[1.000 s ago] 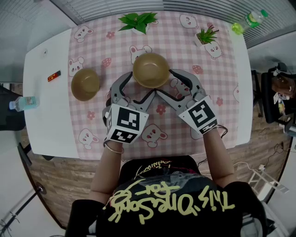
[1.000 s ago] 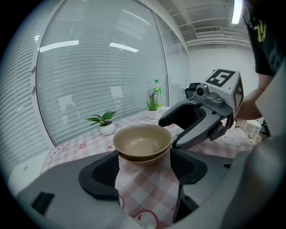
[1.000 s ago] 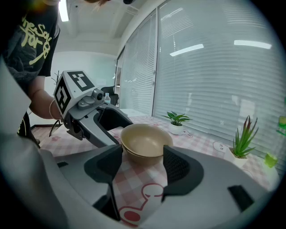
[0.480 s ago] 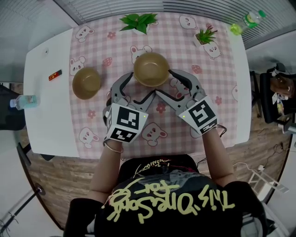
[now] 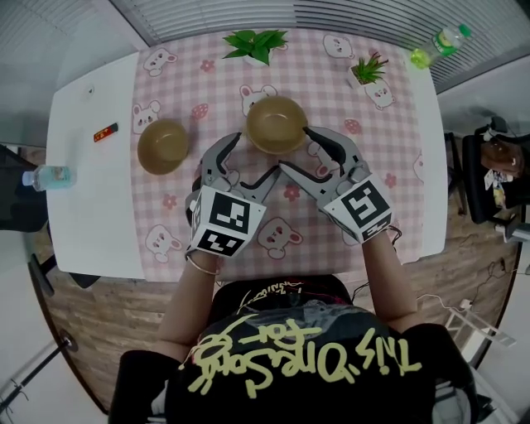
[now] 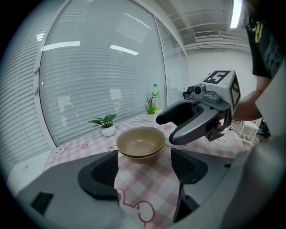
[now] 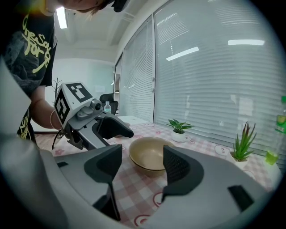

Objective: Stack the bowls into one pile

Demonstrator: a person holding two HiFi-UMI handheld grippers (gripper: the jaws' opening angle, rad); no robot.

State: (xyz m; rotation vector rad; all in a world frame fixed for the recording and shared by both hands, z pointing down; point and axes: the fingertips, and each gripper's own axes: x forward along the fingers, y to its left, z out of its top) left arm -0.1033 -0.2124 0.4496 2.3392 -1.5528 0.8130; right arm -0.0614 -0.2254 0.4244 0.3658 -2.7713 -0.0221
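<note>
On the pink checked tablecloth (image 5: pixel 319 79), the stacked bowls (image 5: pixel 276 124) are flanked by the left gripper (image 5: pixel 248 159) and right gripper (image 5: pixel 305 151), jaws spread and empty, with a single bowl (image 5: pixel 163 146) set apart.

The room is lit brightly and evenly by ceiling strip lights (image 6: pixel 233 13), which are mirrored as pale streaks on the blinded window (image 6: pixel 103 76). Only faint, soft shadows are cast on the desk (image 5: pixel 87 182). Straight lines are bent by strong fisheye distortion, and both gripper views are framed by black corners. The left claw (image 6: pixel 144 156) is rendered slightly soft near the lens.
</note>
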